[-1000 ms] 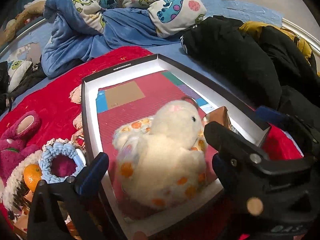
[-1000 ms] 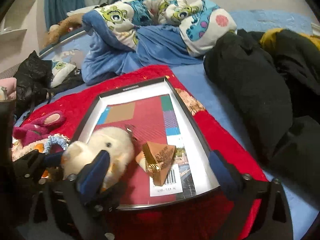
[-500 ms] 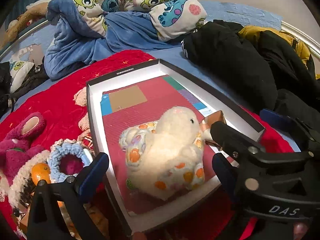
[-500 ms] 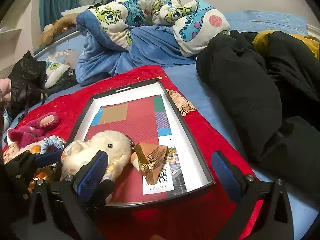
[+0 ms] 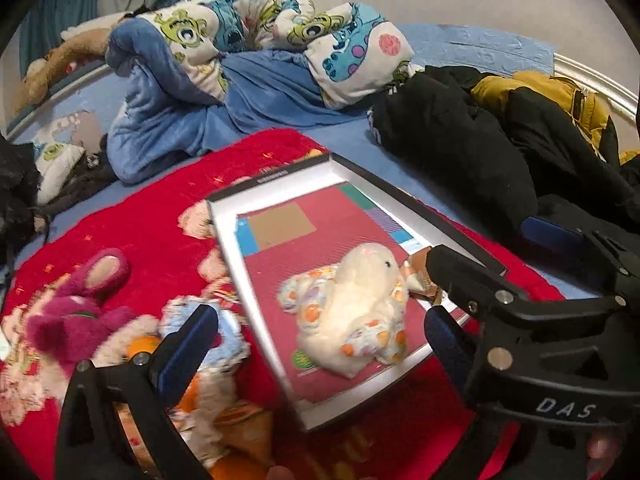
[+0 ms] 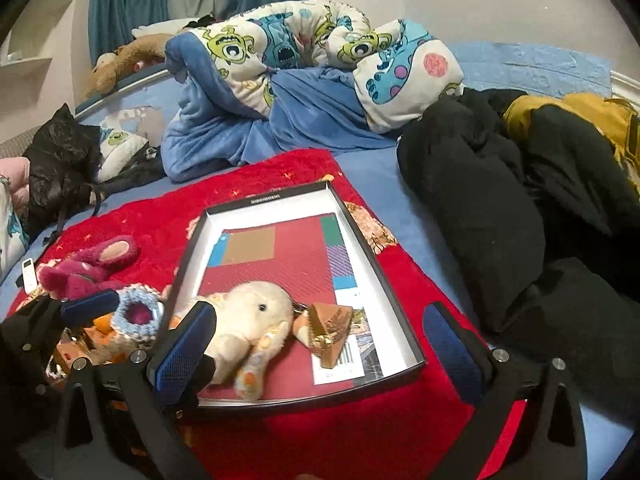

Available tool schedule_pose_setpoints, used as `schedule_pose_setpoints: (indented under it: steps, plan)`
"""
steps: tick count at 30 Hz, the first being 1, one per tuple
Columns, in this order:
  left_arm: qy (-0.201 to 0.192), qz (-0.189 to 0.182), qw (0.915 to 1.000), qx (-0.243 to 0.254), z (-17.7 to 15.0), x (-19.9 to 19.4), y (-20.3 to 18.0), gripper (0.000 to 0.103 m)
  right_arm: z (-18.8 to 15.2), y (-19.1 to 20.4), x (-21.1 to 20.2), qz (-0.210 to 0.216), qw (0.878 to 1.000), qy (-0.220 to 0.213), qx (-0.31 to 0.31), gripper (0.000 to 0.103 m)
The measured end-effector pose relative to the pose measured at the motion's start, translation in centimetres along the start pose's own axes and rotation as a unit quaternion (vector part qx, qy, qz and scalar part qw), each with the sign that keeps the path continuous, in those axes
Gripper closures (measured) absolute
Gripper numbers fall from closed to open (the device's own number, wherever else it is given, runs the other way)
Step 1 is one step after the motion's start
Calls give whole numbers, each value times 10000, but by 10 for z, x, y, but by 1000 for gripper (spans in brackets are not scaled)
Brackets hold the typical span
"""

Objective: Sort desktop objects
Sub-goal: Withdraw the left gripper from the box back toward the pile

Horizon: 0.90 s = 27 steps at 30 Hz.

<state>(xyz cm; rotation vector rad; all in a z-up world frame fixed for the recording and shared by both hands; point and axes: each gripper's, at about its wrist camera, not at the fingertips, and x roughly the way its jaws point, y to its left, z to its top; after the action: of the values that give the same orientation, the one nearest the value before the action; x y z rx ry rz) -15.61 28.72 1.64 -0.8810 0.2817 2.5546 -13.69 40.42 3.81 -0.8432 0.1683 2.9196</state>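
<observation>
A black-rimmed white tray [image 5: 240, 280] [image 6: 384, 280] lies on a red blanket [image 5: 160, 208]. Inside it rest a cream plush toy [image 5: 360, 304] [image 6: 252, 312] with orange-dotted fabric and a brown pyramid-shaped packet [image 6: 330, 322]. My left gripper [image 5: 316, 348] is open, held back from the tray's near corner, with nothing between its fingers. My right gripper [image 6: 318, 354] is open too, above the tray's near edge, empty. Its fingers [image 5: 552, 236] show at the right of the left wrist view. The packet is mostly hidden behind them there.
Left of the tray lie a pink plush [image 6: 84, 268], a blue crocheted ring [image 6: 136, 312], an orange fruit [image 5: 140, 346] and a white remote [image 6: 28, 276]. Black clothing [image 6: 500, 200] is piled on the right, with a monster-print quilt [image 6: 300, 60] behind.
Both grippers have pulled back and up from the tray, so it looks smaller and farther. The plush stays lying in the tray, out from between the left fingers.
</observation>
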Motion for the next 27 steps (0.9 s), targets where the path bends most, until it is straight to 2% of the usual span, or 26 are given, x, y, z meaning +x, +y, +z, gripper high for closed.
schedule_pose_setpoints:
  steps: [7, 16, 27]
  plan:
    - [-77, 146, 9998, -94, -8, -34, 30, 0, 3, 35, -17, 53, 10000, -42, -46, 0]
    - [-26, 454, 9983, -351, -36, -78, 97, 0, -3, 110, -30, 632, 9976, 74, -260, 0]
    - [14, 925, 9922, -832, -79, -129, 180, 0, -15, 201, -50, 1282, 9895, 147, -649, 0]
